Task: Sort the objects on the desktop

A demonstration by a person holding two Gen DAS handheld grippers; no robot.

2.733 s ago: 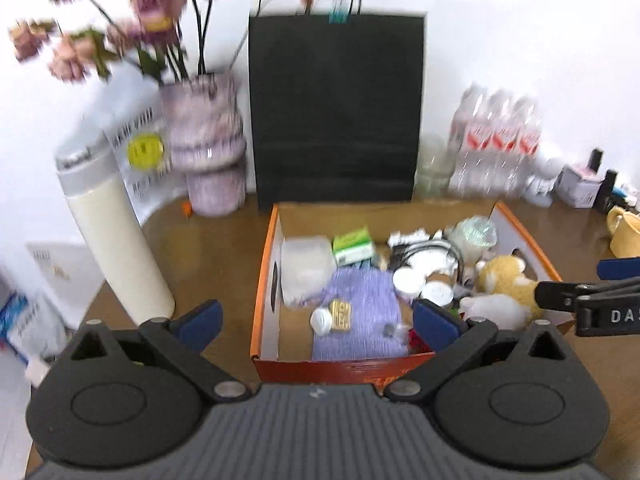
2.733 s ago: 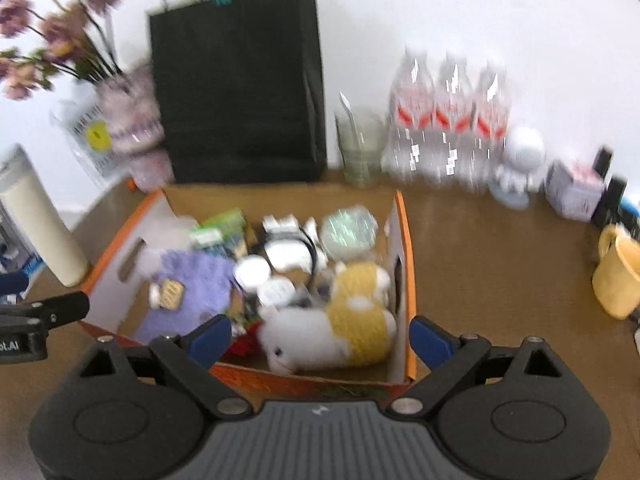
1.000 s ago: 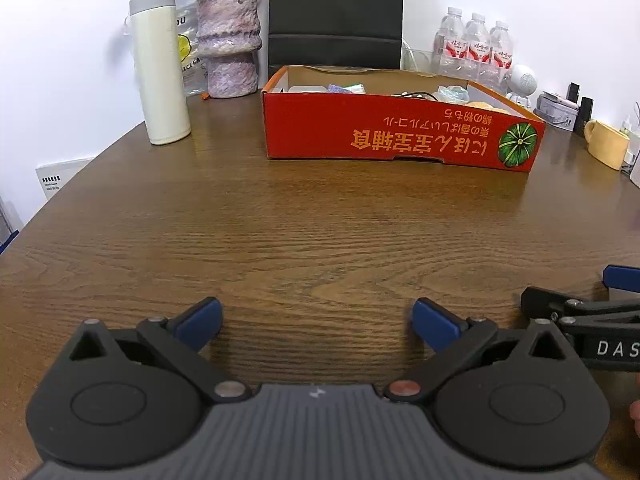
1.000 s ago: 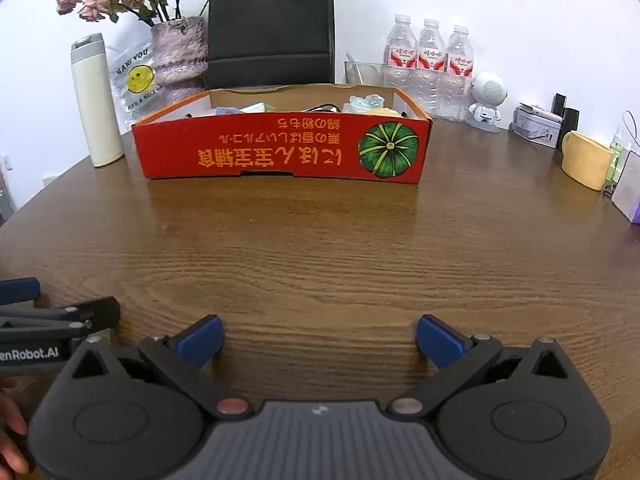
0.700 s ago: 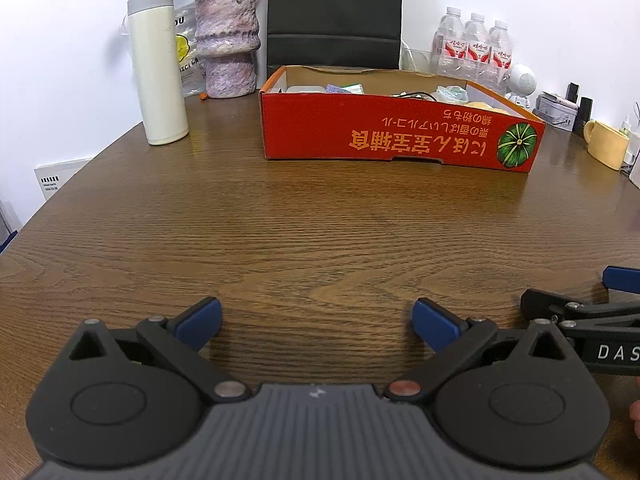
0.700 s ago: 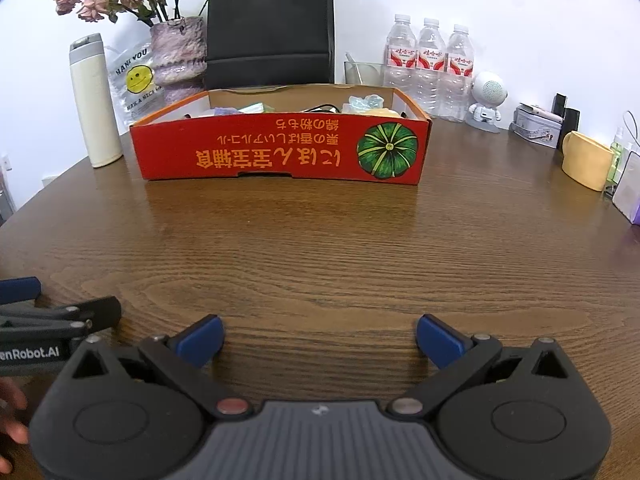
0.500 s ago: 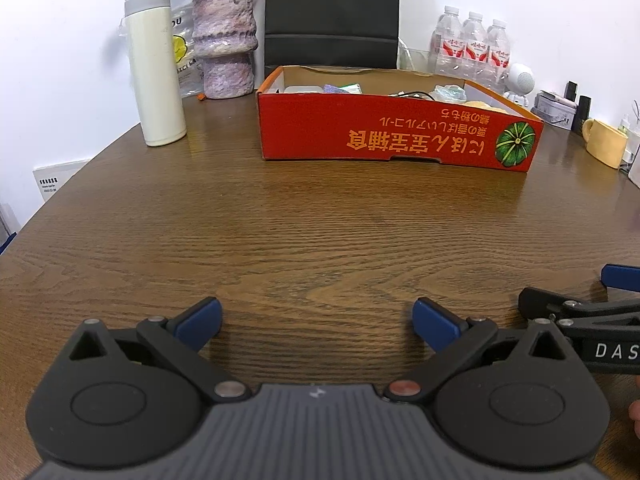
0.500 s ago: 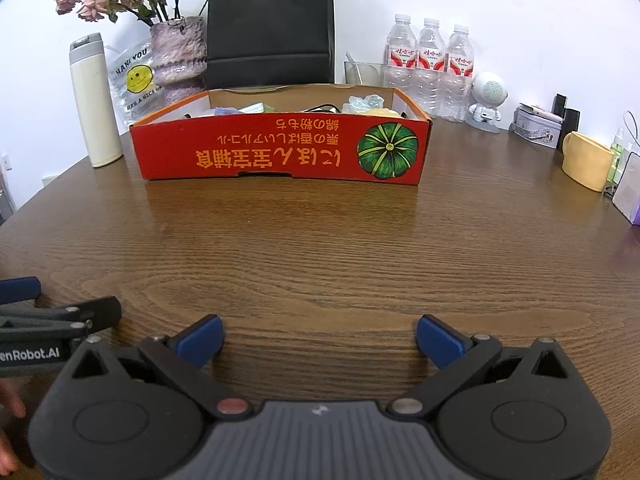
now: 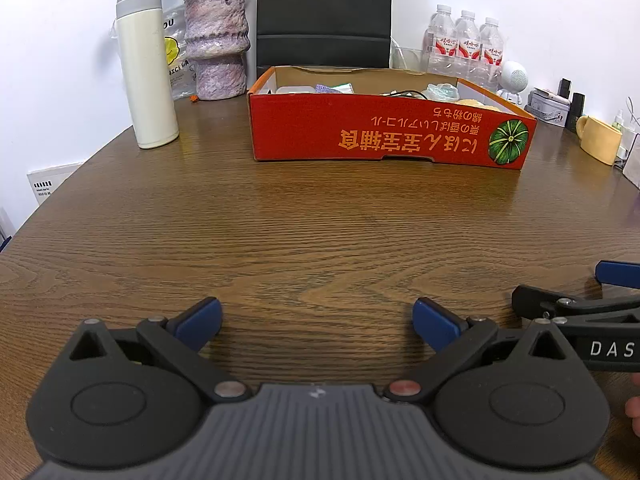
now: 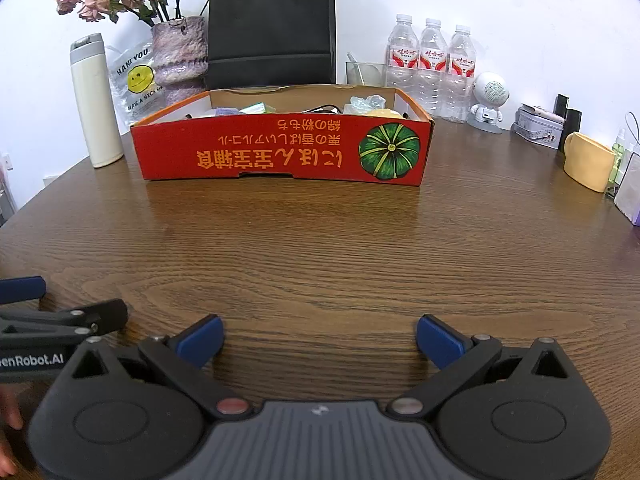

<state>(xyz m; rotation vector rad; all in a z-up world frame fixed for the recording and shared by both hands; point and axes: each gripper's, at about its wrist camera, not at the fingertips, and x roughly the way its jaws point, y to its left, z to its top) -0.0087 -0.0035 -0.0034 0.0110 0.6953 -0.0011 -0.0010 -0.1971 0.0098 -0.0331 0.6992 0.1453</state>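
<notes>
Round wooden table (image 9: 320, 216), bare across the whole near half. Red cardboard box (image 10: 280, 152) well back from both grippers, upside-down orange lettering and green pumpkin print on the near wall. Sorted desktop objects inside the box, only tops visible over the rim: pale lavender piece, green packet, black cable, clear wrapper, something yellow; hard to identify from this low angle. Black paper bag (image 10: 272, 24) upright behind the box against the wall. Mottled purple vase (image 9: 216, 44) with dried pink flowers left of the bag, white thermos (image 9: 146, 68) further left, smiley-face plastic bag between them. Three water bottles (image 10: 432, 60) right of the bag, clear glass beside them, small white robot figure (image 10: 488, 104), yellow mug (image 10: 588, 160) near the right edge.

Left gripper (image 9: 316, 320) low over the near table edge, jaws spread wide, nothing between the blue pads. Right gripper (image 10: 318, 334) same: low, jaws wide apart, empty. Each visible at the side of the other's view, side by side.

Versus 2.7 s ago: both cameras then looking down into the box from directly above, contents in full view; now pulled back and level with the table, box far ahead. Versus 0.5 s ago: right view unchanged, left view barely shifted.
</notes>
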